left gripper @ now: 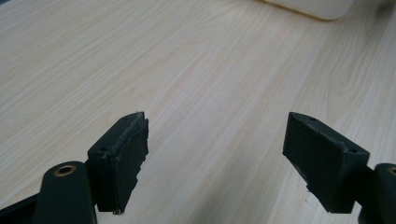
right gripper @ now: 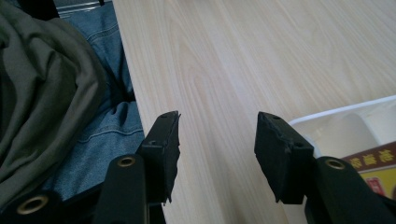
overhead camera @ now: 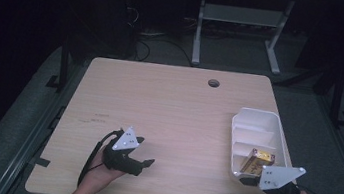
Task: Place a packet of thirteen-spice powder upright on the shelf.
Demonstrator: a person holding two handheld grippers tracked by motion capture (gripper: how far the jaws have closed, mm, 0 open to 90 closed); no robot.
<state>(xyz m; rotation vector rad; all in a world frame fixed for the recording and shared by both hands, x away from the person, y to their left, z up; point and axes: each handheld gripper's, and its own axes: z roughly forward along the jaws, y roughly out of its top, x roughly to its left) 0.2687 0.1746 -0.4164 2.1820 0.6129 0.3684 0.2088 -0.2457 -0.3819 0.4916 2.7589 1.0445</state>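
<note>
The right hand-held gripper (overhead camera: pixel 248 190) sits at the near right table (overhead camera: pixel 173 112) edge, jaws apart, empty, just beside the tray (overhead camera: pixel 277 128). The left hand-held gripper (overhead camera: pixel 145 166) rests near the front left, jaws apart, empty. A yellow box (overhead camera: pixel 256 160) lies in the tray's nearest compartment, leaning on the divider, long axis running near-to-far and tipped up. It is probably light, stiff cardboard; grip across its narrow sides. Farther off, a cable hole (overhead camera: pixel 213 83) marks the table's rear.
</note>
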